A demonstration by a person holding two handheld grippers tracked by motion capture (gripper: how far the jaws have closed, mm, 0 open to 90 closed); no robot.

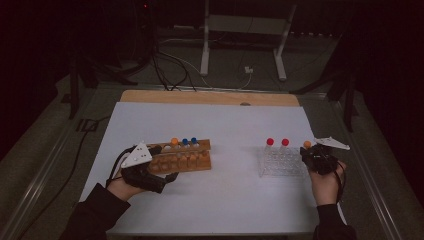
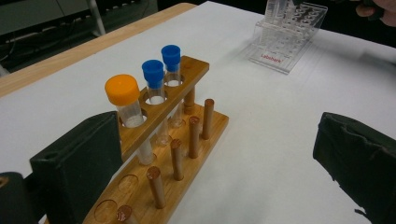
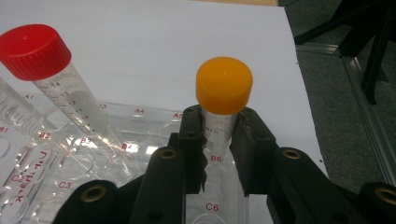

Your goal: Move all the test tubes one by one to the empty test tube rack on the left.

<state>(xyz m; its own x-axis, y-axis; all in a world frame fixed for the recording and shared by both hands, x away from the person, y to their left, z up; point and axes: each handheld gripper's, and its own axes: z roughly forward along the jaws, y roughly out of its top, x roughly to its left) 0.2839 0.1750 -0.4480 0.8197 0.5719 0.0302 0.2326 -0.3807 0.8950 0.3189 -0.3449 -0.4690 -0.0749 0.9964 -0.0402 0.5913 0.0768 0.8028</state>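
a white sheet (image 1: 220, 190) covers the table, matte and smooth, with a strip of bare wood (image 1: 200, 97) along its far edge. on its left stands a wooden rack (image 1: 185, 157) with a drilled top rail and round pegs along its base; the left gripper view shows the grain, the peg ends and the empty sockets, which the high view blurs. three clear tubes sit in the rail, one with an orange cap (image 2: 122, 89) and two with blue caps (image 2: 153, 73). the left gripper (image 1: 165, 176) sits at the rack's near end, its black padded jaws spread wide apart, one either side of the rack end.

on the right stands a clear plastic rack (image 1: 281, 162), glossy, with red cell labels readable in the right gripper view. two red-capped tubes (image 1: 270, 142) lean in it. the right gripper (image 3: 218, 140) is clamped on an orange-capped tube (image 3: 224, 86), upright over the cell marked b6.
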